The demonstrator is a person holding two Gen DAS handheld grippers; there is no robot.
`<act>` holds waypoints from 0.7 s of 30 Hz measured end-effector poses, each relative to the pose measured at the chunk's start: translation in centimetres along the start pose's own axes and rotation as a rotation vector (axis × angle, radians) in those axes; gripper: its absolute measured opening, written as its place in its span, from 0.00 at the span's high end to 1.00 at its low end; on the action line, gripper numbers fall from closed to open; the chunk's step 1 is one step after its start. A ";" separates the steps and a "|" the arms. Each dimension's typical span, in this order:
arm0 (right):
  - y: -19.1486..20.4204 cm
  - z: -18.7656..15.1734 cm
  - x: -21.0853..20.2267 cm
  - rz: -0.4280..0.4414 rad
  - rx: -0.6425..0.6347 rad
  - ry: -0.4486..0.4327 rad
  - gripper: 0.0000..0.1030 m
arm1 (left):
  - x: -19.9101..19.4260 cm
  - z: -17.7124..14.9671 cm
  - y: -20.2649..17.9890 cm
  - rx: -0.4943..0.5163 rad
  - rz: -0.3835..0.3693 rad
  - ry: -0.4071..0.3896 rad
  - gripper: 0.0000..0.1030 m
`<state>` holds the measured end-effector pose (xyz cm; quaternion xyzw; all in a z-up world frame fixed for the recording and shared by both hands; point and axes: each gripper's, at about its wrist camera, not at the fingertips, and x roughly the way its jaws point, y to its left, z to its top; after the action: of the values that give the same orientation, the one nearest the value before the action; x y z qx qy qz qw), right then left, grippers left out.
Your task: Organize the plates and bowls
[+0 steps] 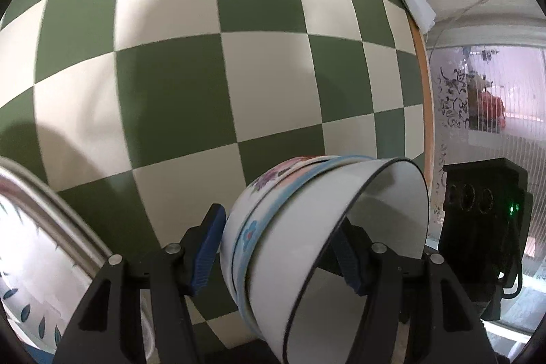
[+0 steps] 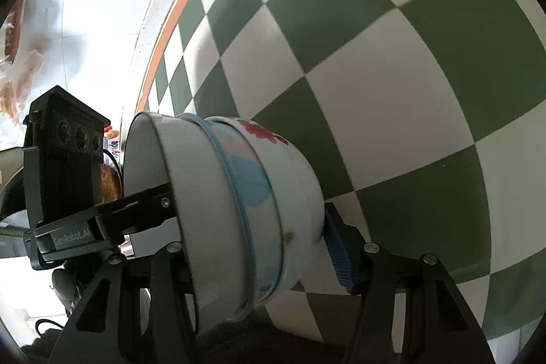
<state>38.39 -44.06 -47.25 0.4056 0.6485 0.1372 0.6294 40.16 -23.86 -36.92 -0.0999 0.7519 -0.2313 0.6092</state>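
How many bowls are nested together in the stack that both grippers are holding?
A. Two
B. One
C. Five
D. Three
D. In the right wrist view the stack of bowls shows three separate rims: a dark-rimmed white bowl, one with a blue rim, and a flowered bowl at the outer end; the left gripper and the right gripper each clamp it.
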 end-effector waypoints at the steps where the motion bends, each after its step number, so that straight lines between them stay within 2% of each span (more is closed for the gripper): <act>1: 0.5 0.0 -0.1 0.003 -0.010 0.001 0.42 | -0.5 -0.1 0.1 -0.006 0.000 -0.011 0.43; 11: 7.3 0.4 0.0 0.007 -0.131 0.015 0.44 | -6.3 -0.9 1.9 -0.047 -0.007 -0.128 0.43; 16: 12.0 0.0 1.8 0.008 -0.187 0.028 0.44 | -10.0 -1.6 4.4 -0.056 -0.001 -0.188 0.43; 21: 14.8 -1.3 4.3 0.018 -0.223 0.056 0.45 | -12.6 -2.9 8.1 -0.087 0.009 -0.228 0.43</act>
<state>42.99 -31.21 -39.88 0.3351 0.6429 0.2255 0.6508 41.45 -10.72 -29.33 -0.1483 0.6876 -0.1829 0.6868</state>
